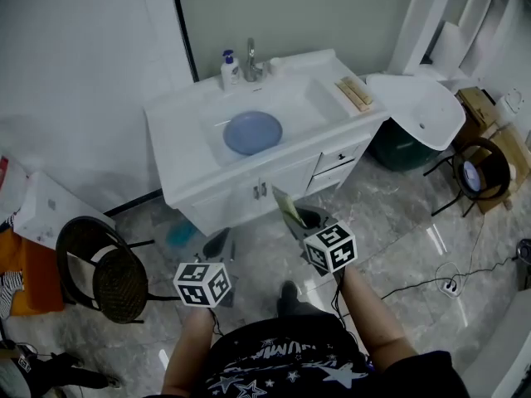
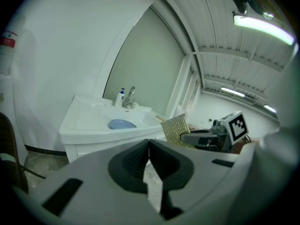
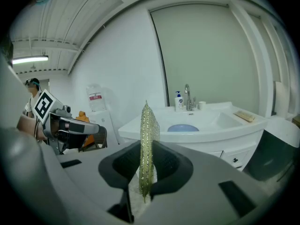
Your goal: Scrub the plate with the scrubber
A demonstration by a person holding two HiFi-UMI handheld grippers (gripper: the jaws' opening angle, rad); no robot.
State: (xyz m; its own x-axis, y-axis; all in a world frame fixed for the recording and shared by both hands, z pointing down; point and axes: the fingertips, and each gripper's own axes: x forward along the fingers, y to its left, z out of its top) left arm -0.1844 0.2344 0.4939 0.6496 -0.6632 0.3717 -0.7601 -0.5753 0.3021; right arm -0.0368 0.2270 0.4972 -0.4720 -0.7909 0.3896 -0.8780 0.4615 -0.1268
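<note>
No legible text anywhere. The soap bottle label is too small to read. The red-topped sticker on the white wall side is blurred. The shirt print is cut off by the bottom edge of the head view. The marker cubes carry only black-and-white square patterns.

Hard to make out:
- The wooden item on the sink's right ledge; I can't tell what it is.
- The left gripper's jaws in the head view, dark against the floor.
- Both hands, which sit mostly under the cubes.

Counts: 1 plate, 1 scrubber, 1 soap bottle, 1 tap, 2 grippers with 1 cube each.

The blue plate lies flat in the basin of the white sink, well apart from both grippers.

The left gripper is clenched, pads together with nothing between them.

The right gripper is clamped on the scrubber. It is a glittery yellow-green pad standing upright, seen edge-on between the pads, and it sticks out past the jaw tips.
</note>
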